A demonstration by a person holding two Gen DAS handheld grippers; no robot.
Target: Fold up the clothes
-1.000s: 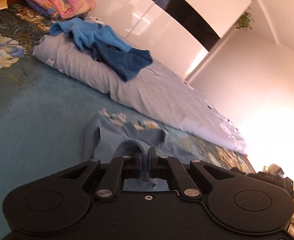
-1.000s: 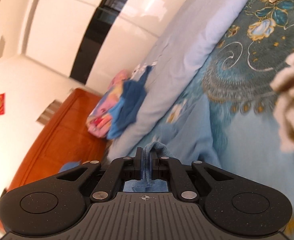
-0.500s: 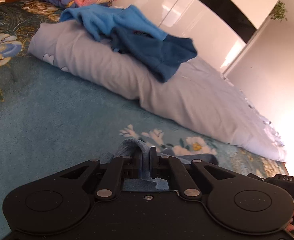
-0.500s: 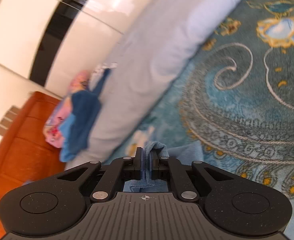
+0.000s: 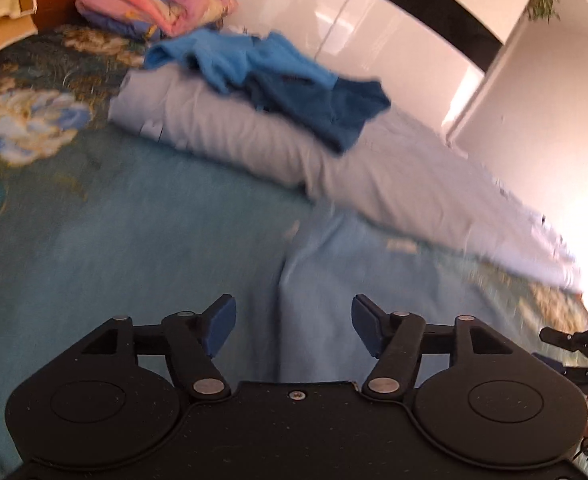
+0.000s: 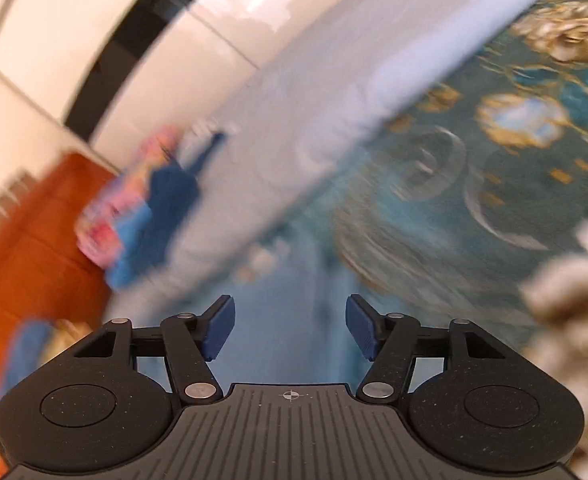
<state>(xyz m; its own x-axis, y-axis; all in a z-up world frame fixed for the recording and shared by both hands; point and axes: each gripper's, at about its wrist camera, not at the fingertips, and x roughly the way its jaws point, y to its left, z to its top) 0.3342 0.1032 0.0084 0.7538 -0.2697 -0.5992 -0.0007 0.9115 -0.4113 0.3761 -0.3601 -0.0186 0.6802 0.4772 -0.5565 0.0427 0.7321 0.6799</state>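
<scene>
Handling soft, light blue garment at 12 o'clock: both jaws apart, empty; pinch its edge.

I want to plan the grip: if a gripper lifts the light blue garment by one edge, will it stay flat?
Probably not. The light blue garment lies limp on the bedspread, so it would likely droop. It looks thin and light.

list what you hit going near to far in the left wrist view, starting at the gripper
left gripper, jaws open → light blue garment lying flat on the teal floral bedspread → long pale grey pillow → blue clothes heaped on it → pink folded bedding → glossy white wardrobe
</scene>
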